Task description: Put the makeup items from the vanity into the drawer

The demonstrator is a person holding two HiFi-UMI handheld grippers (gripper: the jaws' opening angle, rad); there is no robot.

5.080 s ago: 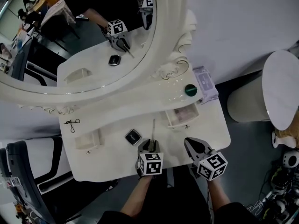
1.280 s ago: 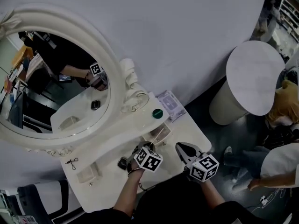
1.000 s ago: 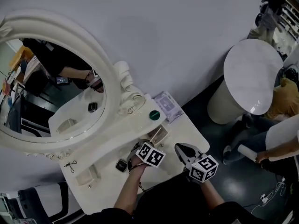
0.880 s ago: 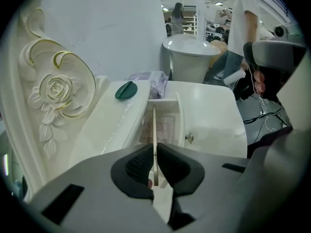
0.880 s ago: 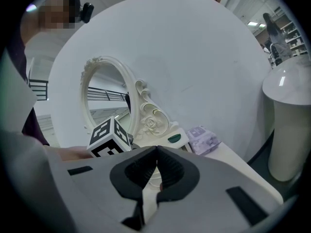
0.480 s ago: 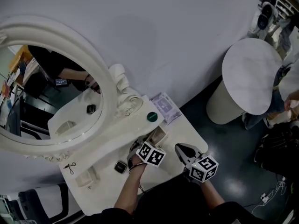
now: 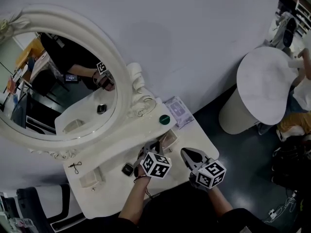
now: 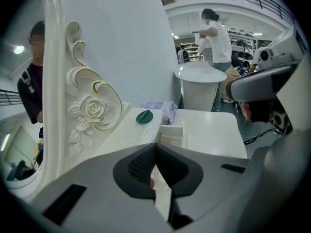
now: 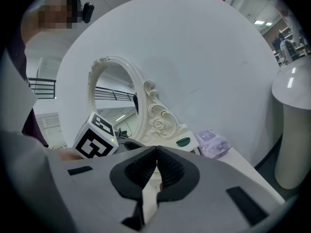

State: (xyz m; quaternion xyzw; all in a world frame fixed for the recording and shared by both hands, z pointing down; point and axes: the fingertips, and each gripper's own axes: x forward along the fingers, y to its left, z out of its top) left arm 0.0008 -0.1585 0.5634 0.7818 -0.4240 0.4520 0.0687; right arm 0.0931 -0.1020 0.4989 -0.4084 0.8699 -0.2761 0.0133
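Observation:
On the white vanity (image 7: 199, 137) a small drawer (image 7: 167, 141) stands open below the mirror's carved frame. My left gripper (image 7: 149, 150) hovers at that drawer's front; its jaws are shut on a thin pale stick (image 8: 156, 139) that points at the drawer (image 8: 171, 135). A green round compact (image 7: 164, 119) lies behind the drawer, and a black square compact (image 7: 128, 169) sits left of my left gripper. My right gripper (image 7: 189, 154) hangs over the table's front right, shut and empty. In the right gripper view its jaws (image 9: 157, 148) meet with nothing between them.
A purple packet (image 7: 179, 111) lies at the back right corner. A second small drawer (image 7: 91, 178) and a black hair clip (image 7: 74, 167) are at the left. The oval mirror (image 7: 68, 81) rises behind. A white round pedestal (image 7: 262, 89) stands right, with a person beside it.
My left gripper has carried the stick from the table's front to the open drawer. Over the last second both grippers hardly moved; my head view shifted a little.

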